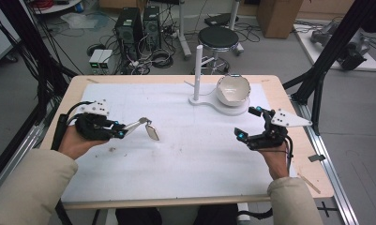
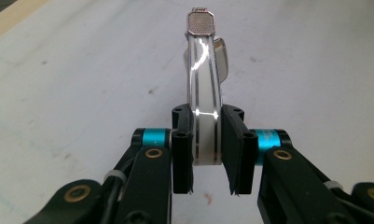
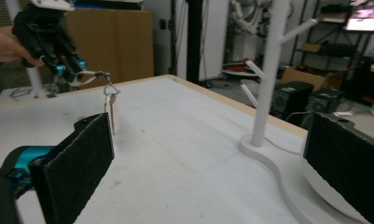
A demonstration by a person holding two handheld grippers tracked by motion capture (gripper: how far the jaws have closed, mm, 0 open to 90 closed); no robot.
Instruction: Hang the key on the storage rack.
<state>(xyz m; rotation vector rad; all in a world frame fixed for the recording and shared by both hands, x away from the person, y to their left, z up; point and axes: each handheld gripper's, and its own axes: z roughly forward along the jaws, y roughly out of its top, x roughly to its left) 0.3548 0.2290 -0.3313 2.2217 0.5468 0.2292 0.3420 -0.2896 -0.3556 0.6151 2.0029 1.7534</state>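
Observation:
My left gripper [image 1: 121, 130] [image 2: 206, 154] is shut on a shiny curved metal clip [image 2: 204, 93] [image 1: 138, 123], held above the white mat [image 1: 176, 154] at the left. A flat oval tag [image 1: 153, 133] [image 3: 110, 112] hangs from the clip's far end. In the right gripper view the left gripper [image 3: 70, 70] holds the clip up in the air. My right gripper [image 1: 248, 123] [image 3: 208, 154] hovers at the right with its jaws wide open and nothing between them. A white peg stand [image 1: 199, 70] [image 3: 268, 70] rises at the back of the mat, with a white bowl [image 1: 233, 89] beside it on the stand's base.
The wooden table edge [image 1: 289, 98] runs close to my right gripper, and black frame posts [image 1: 326, 51] stand past it. Behind the table are a black stool [image 1: 218, 37], computer towers [image 1: 129, 28] and a cardboard box [image 1: 279, 16].

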